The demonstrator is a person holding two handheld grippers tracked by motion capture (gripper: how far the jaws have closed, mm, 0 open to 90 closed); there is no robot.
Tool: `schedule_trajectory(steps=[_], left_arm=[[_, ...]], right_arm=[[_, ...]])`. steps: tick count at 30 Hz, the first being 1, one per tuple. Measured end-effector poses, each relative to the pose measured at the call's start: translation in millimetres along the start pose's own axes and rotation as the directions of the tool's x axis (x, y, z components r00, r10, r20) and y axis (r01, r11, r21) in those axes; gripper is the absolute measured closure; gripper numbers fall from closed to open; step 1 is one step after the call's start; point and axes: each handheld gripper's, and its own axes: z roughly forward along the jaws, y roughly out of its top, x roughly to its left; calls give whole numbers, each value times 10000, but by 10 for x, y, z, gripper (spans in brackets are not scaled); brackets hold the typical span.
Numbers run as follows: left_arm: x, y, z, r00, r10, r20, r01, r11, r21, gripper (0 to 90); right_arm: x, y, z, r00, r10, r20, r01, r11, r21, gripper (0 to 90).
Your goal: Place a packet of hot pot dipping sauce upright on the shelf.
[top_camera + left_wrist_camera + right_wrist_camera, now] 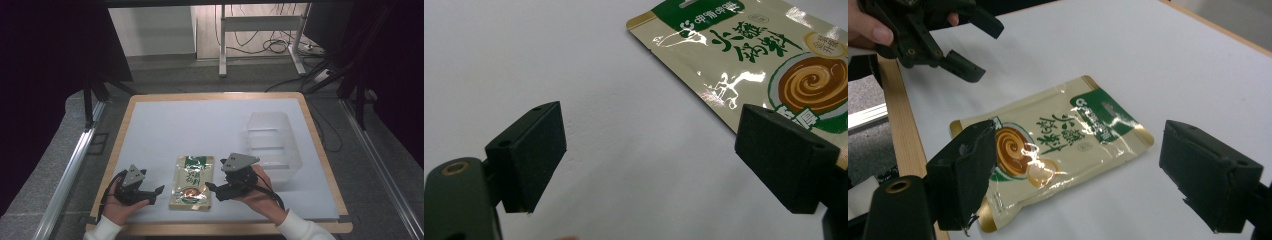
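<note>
1. The sauce pouch (191,182) lies flat on the desk (175,130) between my hand-held grippers.
2. My right hand-held gripper (214,190) is released, empty: I slide one jaw under the pouch's edge.
3. My left hand-held gripper (156,194), also released, steadies the other side.

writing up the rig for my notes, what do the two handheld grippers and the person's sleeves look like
Both the left gripper and the right gripper are black, each topped with a grey three-cornered plate. Their fingers are blocky black pads on black arms with a brass-coloured screw hole. A black cable trails from each toward the person. The sleeves are white.
</note>
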Motion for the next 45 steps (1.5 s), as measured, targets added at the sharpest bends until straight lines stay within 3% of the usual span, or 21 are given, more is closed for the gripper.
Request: schedule_trajectory(steps=[11,20,28,45], left_arm=[[8,-6,-4,9999,-102,-39,102,9999,-86,131],[9,-9,2,10000,-77,-28,77,9999,-68,131],[9,-7,-3,10000,-63,-20,63,9999,-82,131],[16,-8,-5,10000,-27,-2,27,10000,-76,132]], right_arm=[[-53,219,36,9999,74,-151,-74,10000,-10,156],[-191,381,135,9992,-19,-410,27,9998,181,161],[-294,516,188,9993,86,-365,-76,9995,296,161],[-579,680,516,9967,604,-542,-550,9937,975,190]])
